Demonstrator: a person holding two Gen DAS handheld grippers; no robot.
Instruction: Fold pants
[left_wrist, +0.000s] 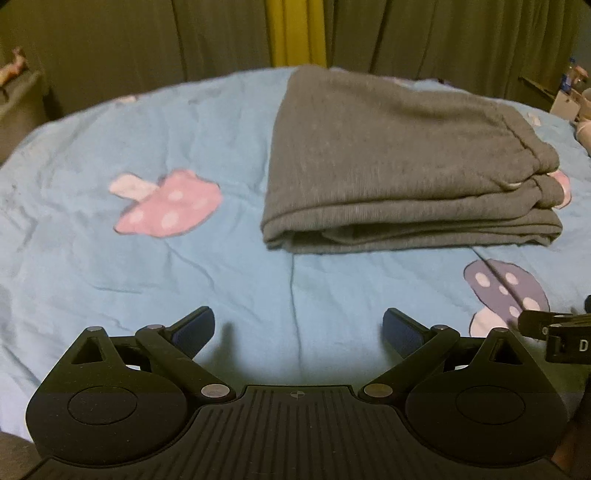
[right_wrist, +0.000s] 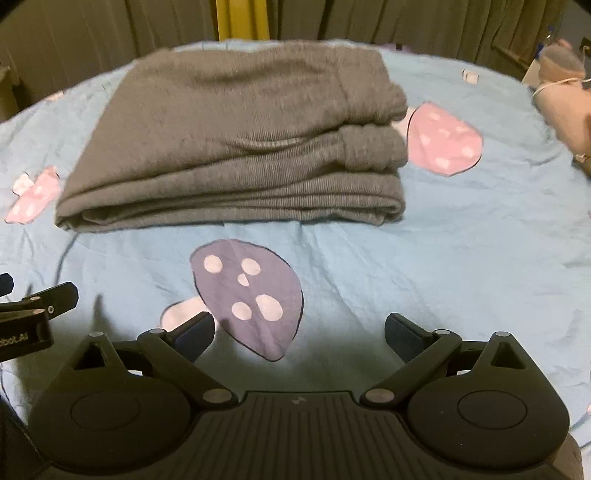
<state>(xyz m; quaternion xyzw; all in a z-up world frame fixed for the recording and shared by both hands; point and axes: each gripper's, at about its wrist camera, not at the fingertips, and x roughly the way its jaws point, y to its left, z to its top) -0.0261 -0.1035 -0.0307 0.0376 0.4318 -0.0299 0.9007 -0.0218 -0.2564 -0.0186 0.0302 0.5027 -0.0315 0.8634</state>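
Observation:
The grey pants (left_wrist: 399, 158) lie folded in a thick stack on the light blue bed cover (left_wrist: 184, 280), with the gathered waistband at the right end. They also show in the right wrist view (right_wrist: 236, 147). My left gripper (left_wrist: 298, 326) is open and empty, held above the cover in front of the pants and to their left. My right gripper (right_wrist: 300, 332) is open and empty, in front of the pants over a purple mushroom print (right_wrist: 251, 291). Neither gripper touches the pants.
The cover has pink mushroom prints (left_wrist: 170, 205) (right_wrist: 443, 138). Dark curtains with a yellow strip (left_wrist: 295, 33) hang behind the bed. Pink soft items (right_wrist: 565, 92) lie at the far right. The right gripper's edge (left_wrist: 554, 332) shows beside the left one.

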